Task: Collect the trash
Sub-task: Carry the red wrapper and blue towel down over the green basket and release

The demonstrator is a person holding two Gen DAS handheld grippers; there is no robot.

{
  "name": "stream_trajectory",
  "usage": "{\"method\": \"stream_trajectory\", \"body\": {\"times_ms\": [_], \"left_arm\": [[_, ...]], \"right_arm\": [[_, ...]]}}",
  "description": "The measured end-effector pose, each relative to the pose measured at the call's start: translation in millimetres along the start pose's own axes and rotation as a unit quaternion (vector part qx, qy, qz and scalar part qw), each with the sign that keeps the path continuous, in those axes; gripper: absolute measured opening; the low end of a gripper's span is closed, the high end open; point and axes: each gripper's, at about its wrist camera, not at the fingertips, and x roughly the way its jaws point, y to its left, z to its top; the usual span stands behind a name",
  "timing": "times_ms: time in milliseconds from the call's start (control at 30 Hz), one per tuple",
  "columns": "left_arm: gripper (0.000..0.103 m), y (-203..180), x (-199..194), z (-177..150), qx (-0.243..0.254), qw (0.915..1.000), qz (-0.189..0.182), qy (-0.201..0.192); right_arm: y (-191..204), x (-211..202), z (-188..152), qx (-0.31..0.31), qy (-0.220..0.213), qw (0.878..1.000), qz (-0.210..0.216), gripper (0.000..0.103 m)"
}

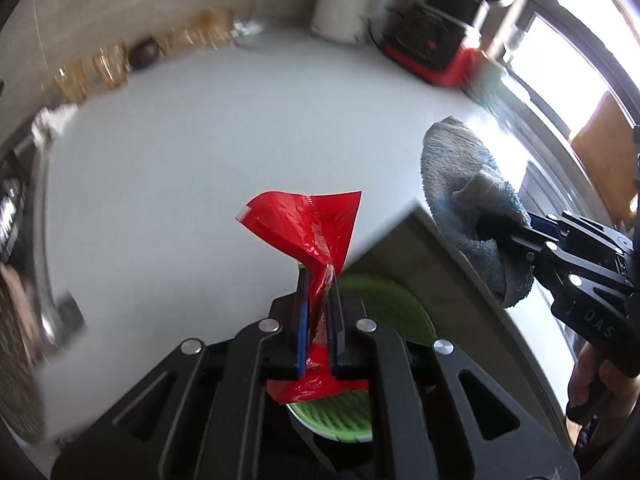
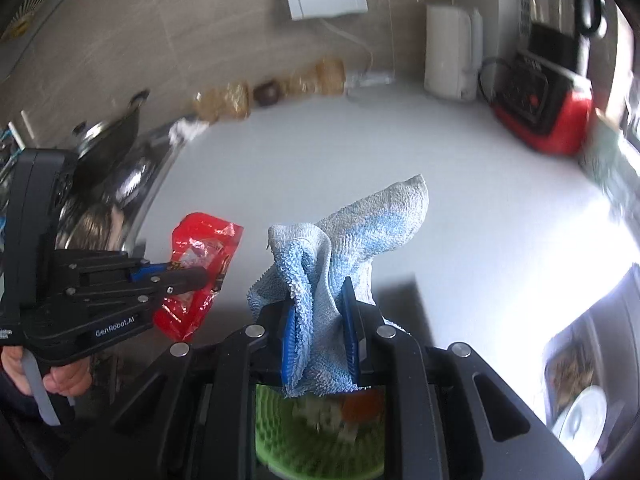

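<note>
Red wrapper (image 1: 306, 226) is pinched tight in the left gripper (image 1: 319, 280), crumpled end sticking up past the fingertips, held in the air right over the front edge of the white counter (image 1: 208, 140). A green bin (image 1: 384, 304) sits below that edge, under both grippers; from the right wrist view there's already some stuff in it, too blurry to name. The right gripper (image 2: 320, 292) is clamped on a blue towel (image 2: 352, 232), also just off the counter corner, near the wrapper but not touching it. The middle of the counter is wide open. A red and black appliance (image 1: 432, 52) and a white jug (image 1: 348, 0) sit way back by the wall, and the sink (image 2: 120, 184) runs along the left edge.
</note>
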Motion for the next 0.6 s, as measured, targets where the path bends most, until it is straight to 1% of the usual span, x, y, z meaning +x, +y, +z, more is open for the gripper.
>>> {"method": "stream_trajectory", "body": {"times_ms": [133, 233, 333, 367, 400, 533, 600], "left_arm": [[0.007, -13.8, 3.8, -35.4, -0.004, 0.9998, 0.010, 0.018], [0.007, -19.1, 1.8, -50.5, -0.017, 0.9996, 0.007, 0.024], [0.007, -25.2, 0.1, -60.1, -0.020, 0.9994, 0.013, 0.025], [0.007, -27.1, 0.0, -63.0, -0.019, 0.9994, 0.015, 0.026], [0.007, -28.5, 0.6, -64.9, -0.019, 0.9993, 0.017, 0.027], [0.007, -33.6, 0.9, -70.8, -0.012, 0.9992, 0.019, 0.032], [0.007, -38.9, 1.9, -73.7, -0.001, 0.9991, 0.022, 0.035]], "right_arm": [[-3.5, -1.6, -39.8, -0.007, 0.035, 0.999, 0.011, 0.021], [-3.1, 7.7, -65.1, -0.021, 0.061, 0.998, 0.014, 0.022], [-4.2, 22.6, -82.8, -0.027, 0.080, 0.996, 0.012, 0.039], [-5.9, 28.3, -87.5, -0.025, 0.086, 0.996, 0.010, 0.050], [-7.0, 31.4, -90.4, -0.023, 0.089, 0.996, 0.008, 0.059], [-13.8, 28.4, -92.5, -0.013, 0.081, 0.997, -0.004, 0.068], [-16.2, 17.7, -88.1, -0.012, 0.064, 0.998, -0.017, 0.082]]}}
